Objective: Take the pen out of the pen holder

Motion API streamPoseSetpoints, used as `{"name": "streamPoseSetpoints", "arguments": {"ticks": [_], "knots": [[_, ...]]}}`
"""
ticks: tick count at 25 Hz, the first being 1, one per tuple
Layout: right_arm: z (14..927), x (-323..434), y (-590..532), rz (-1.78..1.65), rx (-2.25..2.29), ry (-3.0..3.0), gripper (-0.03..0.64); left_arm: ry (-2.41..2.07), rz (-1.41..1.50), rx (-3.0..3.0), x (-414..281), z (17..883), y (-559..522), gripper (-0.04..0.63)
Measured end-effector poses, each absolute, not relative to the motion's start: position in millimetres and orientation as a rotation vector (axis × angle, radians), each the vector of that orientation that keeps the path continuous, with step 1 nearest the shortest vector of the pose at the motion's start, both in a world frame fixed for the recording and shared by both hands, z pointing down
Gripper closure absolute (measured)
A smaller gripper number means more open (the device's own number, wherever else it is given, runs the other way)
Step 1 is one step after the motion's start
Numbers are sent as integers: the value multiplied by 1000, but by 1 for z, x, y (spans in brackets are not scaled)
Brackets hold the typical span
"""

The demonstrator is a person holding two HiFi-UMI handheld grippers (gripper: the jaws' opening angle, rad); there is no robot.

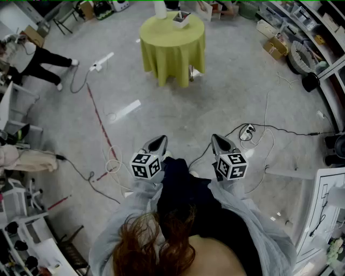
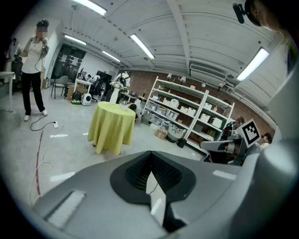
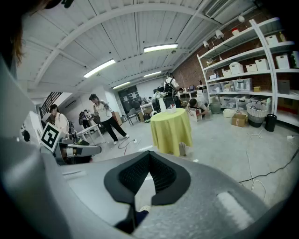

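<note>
A round table under a yellow-green cloth [image 1: 172,43] stands far ahead across the floor. On its top sit a small white-rimmed box [image 1: 181,19] and a white cylinder [image 1: 160,8]; I cannot make out a pen at this distance. The left gripper [image 1: 157,143] and right gripper [image 1: 220,143] are held side by side close to the person's body, both pointing towards the table, both shut and empty. The same table shows small in the left gripper view [image 2: 111,127] and the right gripper view [image 3: 171,130], well beyond the closed jaw tips [image 2: 150,153] [image 3: 148,154].
Cables trail over the grey floor, with a power strip [image 1: 101,61] at the left and a socket block [image 1: 247,131] at the right. A person in black trousers [image 1: 38,62] stands at the far left. Storage shelves [image 1: 302,32] line the right side. A red tape line [image 1: 99,121] crosses the floor.
</note>
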State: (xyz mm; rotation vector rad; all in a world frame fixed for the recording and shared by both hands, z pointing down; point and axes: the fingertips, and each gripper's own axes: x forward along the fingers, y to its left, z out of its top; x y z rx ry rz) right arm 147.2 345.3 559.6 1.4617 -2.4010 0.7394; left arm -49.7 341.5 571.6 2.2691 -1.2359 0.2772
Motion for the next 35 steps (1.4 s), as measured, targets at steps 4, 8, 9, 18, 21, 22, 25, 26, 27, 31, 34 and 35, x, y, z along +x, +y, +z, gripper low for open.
{"name": "streamPoseSetpoints", "arguments": {"ticks": [4,8,9,18,21,22,25,26,27,31,34,35], "knots": [[555,148,357,715,1436,-2405,615,-1260,255,2315,-42,555,345,583],[543,150,361,684,1445,-2429,615,-1267,268,2371,-34,541,348,583],[540,151,360,673,1452,-2433,615,-1265,274,2386,-32,538,349,583],[534,145,377,633,1446,-2501,614,-1247,229,2399,-32,535,371,583],[533,143,382,647,1444,-2525,514,-1247,245,2394,-31,538,381,583],[533,142,383,654,1440,-2533,460,-1246,249,2392,-31,538,385,582],[531,140,385,654,1436,-2543,345,-1254,253,2389,-34,538,391,582],[531,139,385,650,1436,-2542,301,-1260,255,2386,-36,538,392,581],[531,139,385,644,1436,-2541,267,-1266,257,2382,-37,538,393,582],[529,139,376,622,1445,-2548,244,-1288,247,2372,-43,537,388,581],[528,136,365,630,1433,-2560,244,-1288,247,2371,-45,536,377,581],[528,133,361,631,1422,-2565,244,-1291,247,2371,-46,536,372,581]]}}
